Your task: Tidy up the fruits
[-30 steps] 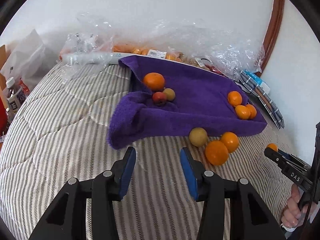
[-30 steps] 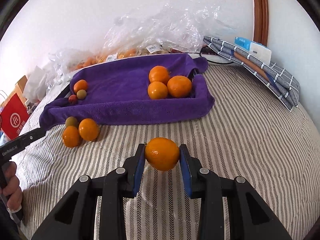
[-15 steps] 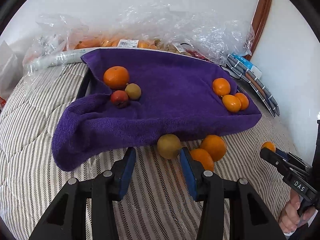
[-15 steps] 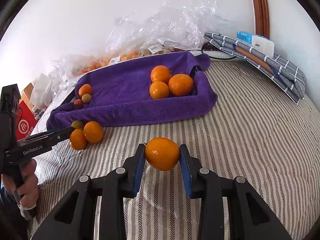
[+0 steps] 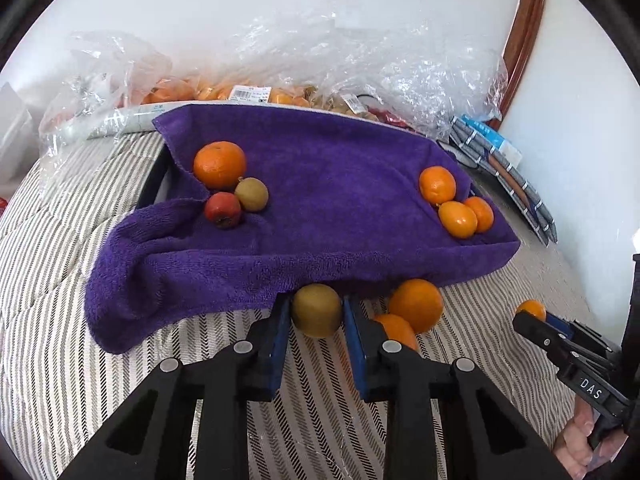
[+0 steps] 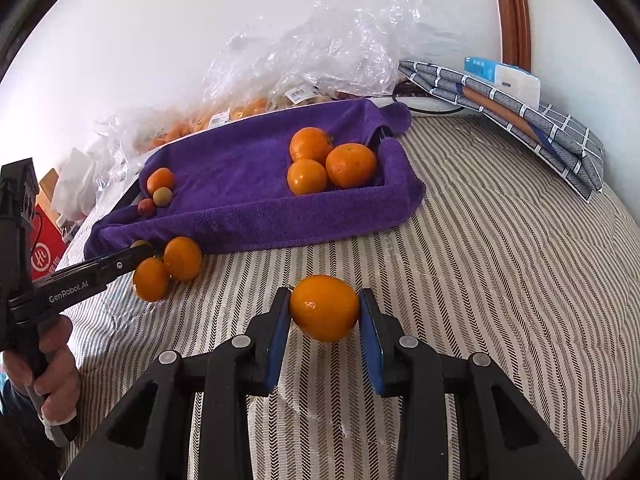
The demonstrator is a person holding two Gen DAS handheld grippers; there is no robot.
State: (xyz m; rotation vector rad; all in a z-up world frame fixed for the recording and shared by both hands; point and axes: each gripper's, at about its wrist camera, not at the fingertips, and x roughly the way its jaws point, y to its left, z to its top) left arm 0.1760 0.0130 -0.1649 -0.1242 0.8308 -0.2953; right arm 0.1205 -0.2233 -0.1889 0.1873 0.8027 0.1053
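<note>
A purple towel-lined tray lies on the striped bed. At its left end sit an orange, a green-brown fruit and a red fruit. At its right end sit three oranges. My left gripper has its pads on either side of a green-brown fruit on the bed in front of the tray, and I cannot tell if they touch it. Two oranges lie just right of it. My right gripper is shut on an orange, held above the bed.
Clear plastic bags of fruit are piled against the wall behind the tray. A folded grey checked cloth and a blue box lie at the back right. A red bag stands at the bed's left edge.
My left gripper has moved forward to the tray's front edge, and its pads now stand on either side of the green-brown fruit. My right gripper still holds its orange, nearly still.
</note>
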